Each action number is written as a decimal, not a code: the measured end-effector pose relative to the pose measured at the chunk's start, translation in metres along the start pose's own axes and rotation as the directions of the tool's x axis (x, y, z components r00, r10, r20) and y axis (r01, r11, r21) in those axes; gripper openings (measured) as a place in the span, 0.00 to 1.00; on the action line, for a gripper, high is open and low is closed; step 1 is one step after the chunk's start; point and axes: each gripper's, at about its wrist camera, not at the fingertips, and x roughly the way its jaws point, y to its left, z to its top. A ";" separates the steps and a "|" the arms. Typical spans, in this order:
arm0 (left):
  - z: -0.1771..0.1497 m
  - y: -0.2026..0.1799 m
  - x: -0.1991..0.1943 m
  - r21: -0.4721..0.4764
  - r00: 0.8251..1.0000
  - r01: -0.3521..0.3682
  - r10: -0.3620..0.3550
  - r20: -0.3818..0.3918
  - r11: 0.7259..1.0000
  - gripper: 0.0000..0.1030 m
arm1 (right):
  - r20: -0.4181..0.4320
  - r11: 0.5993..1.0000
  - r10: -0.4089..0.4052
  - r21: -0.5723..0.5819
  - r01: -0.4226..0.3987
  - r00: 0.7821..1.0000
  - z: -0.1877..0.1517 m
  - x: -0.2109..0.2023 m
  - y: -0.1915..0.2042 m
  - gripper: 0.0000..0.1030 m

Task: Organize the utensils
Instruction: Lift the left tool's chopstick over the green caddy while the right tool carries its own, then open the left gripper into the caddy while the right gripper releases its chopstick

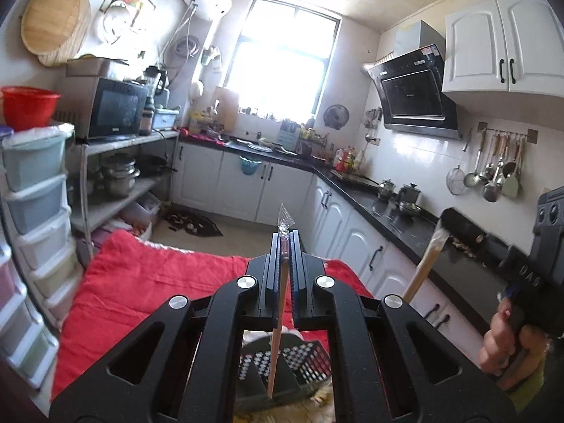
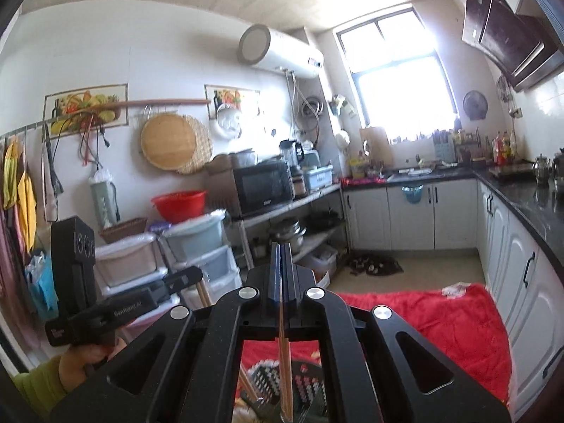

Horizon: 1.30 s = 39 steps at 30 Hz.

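Both of your grippers are clamped on utensils above the black perforated basket (image 1: 306,359), which sits on the red cloth (image 1: 158,275). Your left gripper (image 1: 286,243) has its jaws pressed on a thin chopstick (image 1: 278,317) with a wrapper tip poking out in front. Your right gripper (image 2: 281,257) pinches a pair of chopsticks (image 2: 284,370) hanging down toward the basket. Only the left view shows your right hand (image 1: 504,342) and a wooden handle (image 1: 426,264) beside the counter (image 1: 405,222). Only the right view shows the drawer towers (image 2: 197,257) close behind your left gripper.
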 end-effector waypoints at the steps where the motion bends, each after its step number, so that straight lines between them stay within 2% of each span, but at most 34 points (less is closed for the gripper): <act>1: 0.000 0.001 0.003 0.001 1.000 -0.005 0.005 0.000 1.000 0.02 | 0.005 1.000 -0.002 -0.001 0.002 1.000 0.001 0.002 -0.002 0.01; 9: -0.015 0.021 0.029 -0.026 0.998 -0.052 0.051 -0.022 0.998 0.02 | 0.028 0.999 -0.035 -0.001 0.035 0.999 -0.006 0.017 -0.018 0.01; 15: -0.034 0.033 0.045 -0.039 0.996 -0.080 0.078 -0.050 0.996 0.02 | 0.024 0.998 -0.055 0.005 0.055 0.998 -0.029 0.027 -0.030 0.01; 27: -0.068 0.033 0.063 0.010 0.992 -0.093 0.093 -0.090 0.996 0.02 | -0.044 0.993 -0.113 0.017 0.114 0.993 -0.076 0.055 -0.039 0.01; 39: -0.096 0.034 0.071 0.024 0.987 -0.093 0.095 -0.129 0.995 0.02 | -0.087 0.988 -0.145 0.039 0.149 0.986 -0.107 0.062 -0.038 0.02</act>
